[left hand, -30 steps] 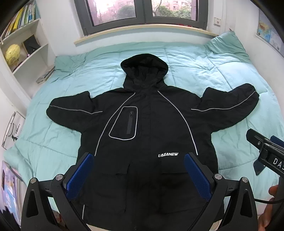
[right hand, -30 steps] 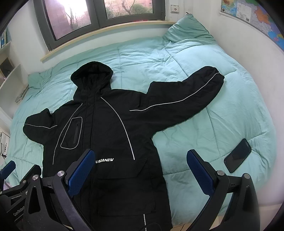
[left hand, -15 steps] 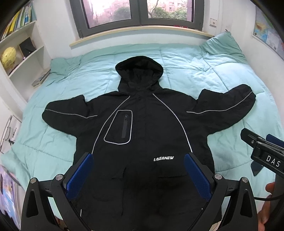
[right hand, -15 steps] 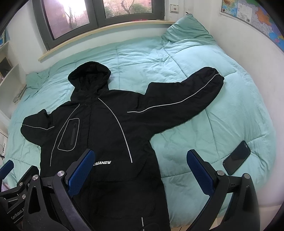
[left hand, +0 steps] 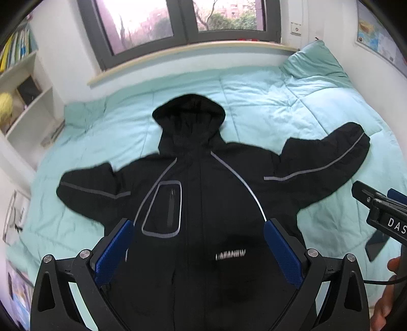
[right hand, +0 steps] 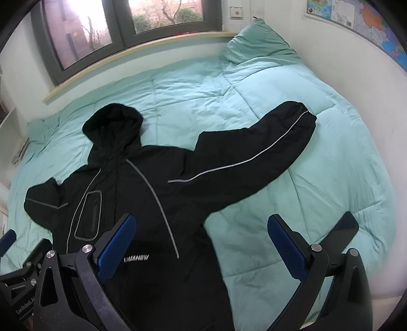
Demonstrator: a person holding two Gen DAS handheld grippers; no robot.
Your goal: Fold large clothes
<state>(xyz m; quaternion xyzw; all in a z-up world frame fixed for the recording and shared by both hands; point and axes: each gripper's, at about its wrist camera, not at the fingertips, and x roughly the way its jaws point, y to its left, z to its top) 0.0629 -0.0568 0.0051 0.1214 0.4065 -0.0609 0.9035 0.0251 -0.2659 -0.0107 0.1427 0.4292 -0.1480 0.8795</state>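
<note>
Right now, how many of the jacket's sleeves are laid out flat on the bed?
2. One sleeve stretches out toward the wall side of the quilt; the other sleeve lies spread toward the bookshelf side. Neither is folded in yet.

Left wrist view: looks from above the foot of the bed toward the window [left hand: 178, 23], angled down, centred over the jacket [left hand: 203, 203] body; own left gripper [left hand: 201, 252] frames the lower edge, right gripper [left hand: 381, 216] intrudes at right. Right wrist view: same heading, stationed further right, over the jacket [right hand: 157, 203] hem and bare quilt [right hand: 318, 178]; own right gripper [right hand: 203, 247] in the foreground. Both share jacket, quilt [left hand: 279, 101], window [right hand: 152, 20], phone [right hand: 340, 231], wall map [right hand: 356, 17]
</note>
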